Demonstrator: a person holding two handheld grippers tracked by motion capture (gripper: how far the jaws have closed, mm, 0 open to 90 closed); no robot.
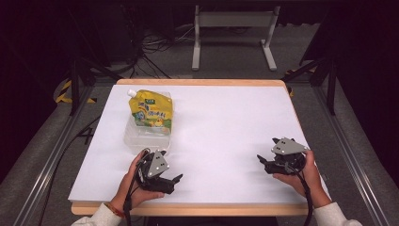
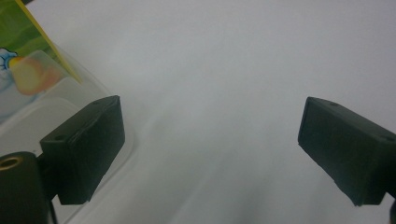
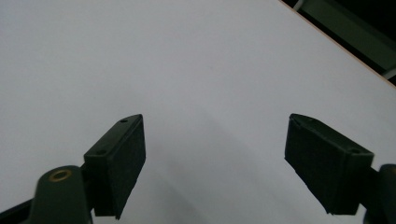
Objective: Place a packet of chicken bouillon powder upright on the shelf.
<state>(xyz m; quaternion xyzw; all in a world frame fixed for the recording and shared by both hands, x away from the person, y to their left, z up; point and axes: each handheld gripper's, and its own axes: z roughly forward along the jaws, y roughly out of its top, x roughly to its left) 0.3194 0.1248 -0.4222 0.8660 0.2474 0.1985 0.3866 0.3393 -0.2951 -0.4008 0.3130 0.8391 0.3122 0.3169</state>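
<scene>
i take the clear tub as my landmark: it sits on the white table, toward the far left of the sheet, a shallow see-through plastic box with rounded corners. lying on top of it is a yellow-green pouch, glossy and soft-sided, printed with a cartoon and with a white spout at its far left corner. my left gripper rests just on the near side of the tub, close to its front edge but apart from it, with its jaws spread wide and nothing between them; in the left gripper view the tub's rounded rim runs behind the left-hand jaw and a corner of the pouch shows through the clear plastic. my right gripper lies well away from the tub, near the table's right edge, jaws also spread and empty; in the right gripper view i see bare matte white surface and the table's wooden edge. the jaw pads are blocky, flat-faced, dull black. beyond the tub, off the table, a grey metal stand and loose cables sit on the floor. nothing stands between either gripper and the tub.
</scene>
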